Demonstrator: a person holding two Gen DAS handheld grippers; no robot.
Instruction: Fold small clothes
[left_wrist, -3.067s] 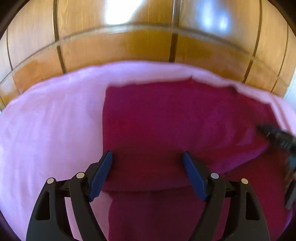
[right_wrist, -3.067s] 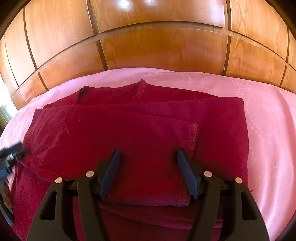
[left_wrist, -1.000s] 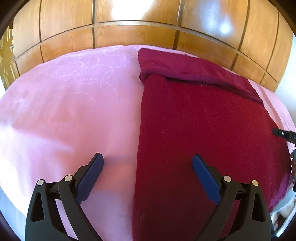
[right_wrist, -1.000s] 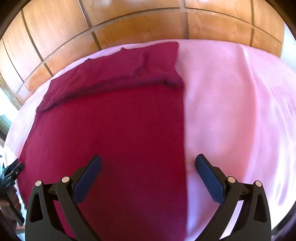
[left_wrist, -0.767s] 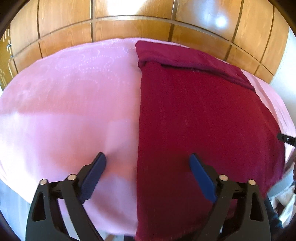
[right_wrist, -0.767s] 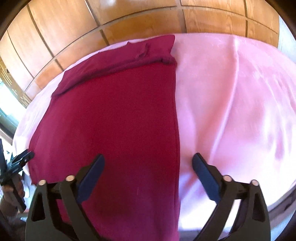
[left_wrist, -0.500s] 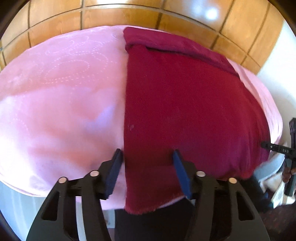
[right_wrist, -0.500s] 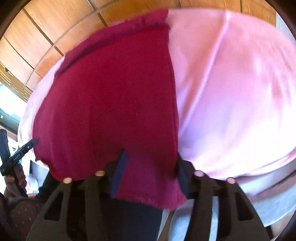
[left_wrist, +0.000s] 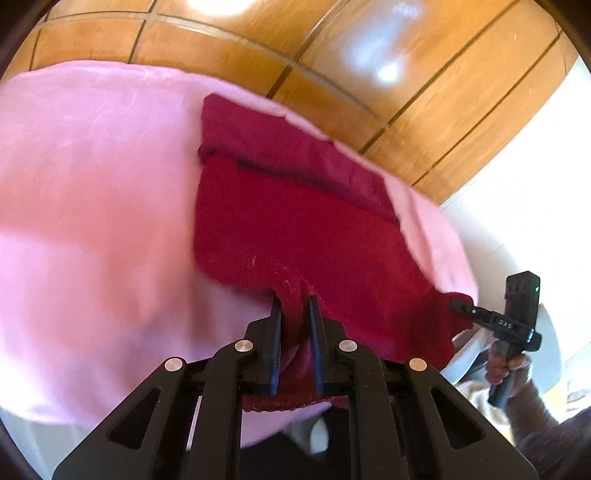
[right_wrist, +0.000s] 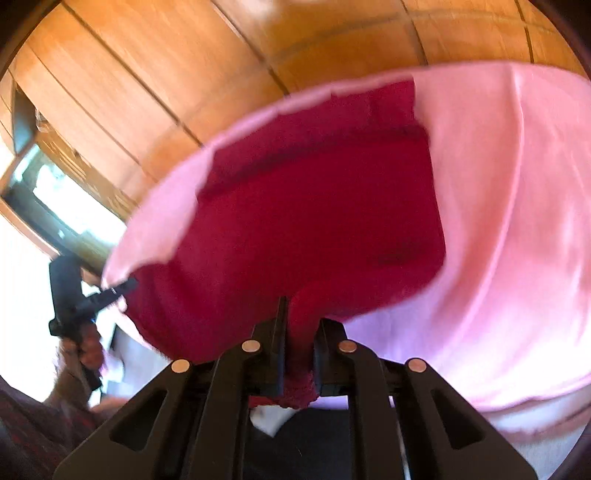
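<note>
The dark red garment lies on the pink bedcover, its far end folded over and its near hem bunched and lifted. Both grippers, spread wide a second ago, have just closed: the left gripper and the right gripper each pinch a near corner, tilted downward.

Crimson garment flat on pink bedcover – near hem bunched, lifted

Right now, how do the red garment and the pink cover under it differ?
The red garment is dark, folded at its far end, with both near corners pinched up; the pink cover is pale and lies spread out. The garment covers only part of the cover. The left claw and right claw grip only the garment. Both are soft fabric.
</note>
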